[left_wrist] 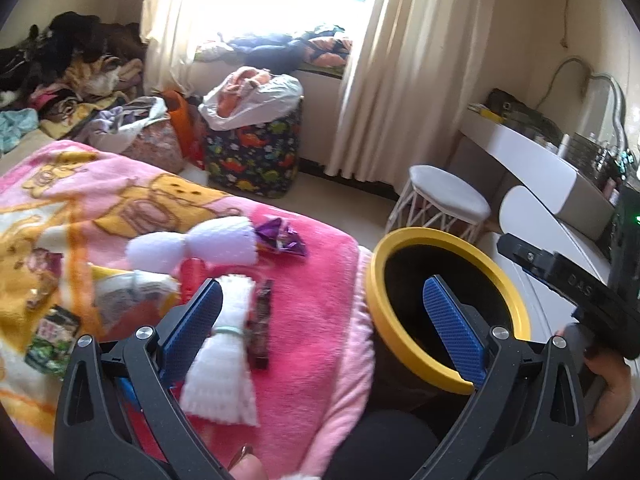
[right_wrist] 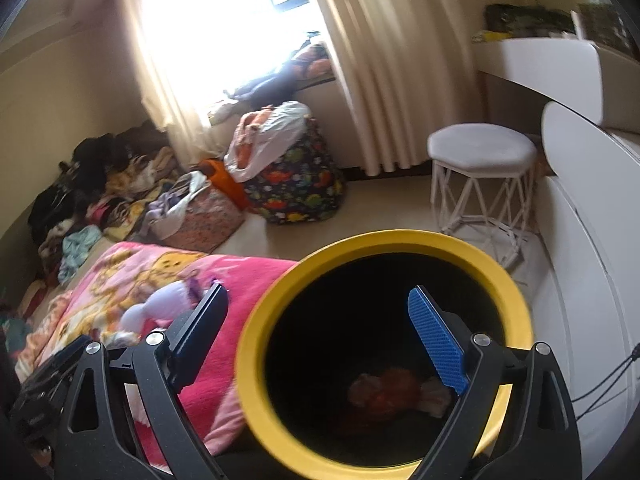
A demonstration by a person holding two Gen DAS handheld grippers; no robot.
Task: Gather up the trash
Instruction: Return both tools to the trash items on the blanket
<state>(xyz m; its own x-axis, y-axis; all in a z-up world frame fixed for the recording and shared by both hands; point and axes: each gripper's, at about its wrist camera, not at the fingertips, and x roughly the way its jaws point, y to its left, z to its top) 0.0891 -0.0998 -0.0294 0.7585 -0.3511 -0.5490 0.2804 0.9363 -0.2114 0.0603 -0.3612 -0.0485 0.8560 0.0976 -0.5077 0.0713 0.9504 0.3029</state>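
Observation:
A black bin with a yellow rim (left_wrist: pixel 378 280) stands beside the bed; in the right wrist view its rim (right_wrist: pixel 256 320) fills the foreground, with a red and white wrapper (right_wrist: pixel 394 394) lying inside. My right gripper (right_wrist: pixel 320 312) is open and empty over the bin's mouth. My left gripper (left_wrist: pixel 320 300) is open and empty above the pink blanket (left_wrist: pixel 312 304). On the blanket lie a white foam net (left_wrist: pixel 228 344), a dark snack wrapper (left_wrist: pixel 260 320), a purple wrapper (left_wrist: pixel 282 236), a second white foam net (left_wrist: pixel 192 246) and a green packet (left_wrist: pixel 52 334).
A white stool (left_wrist: pixel 444 196) stands on the floor past the bin, next to a white desk (left_wrist: pixel 532 164). A dinosaur-print bag (left_wrist: pixel 252 152) and piled clothes (left_wrist: pixel 72 68) sit under the curtained window. My right gripper's body (left_wrist: pixel 580 280) shows at right.

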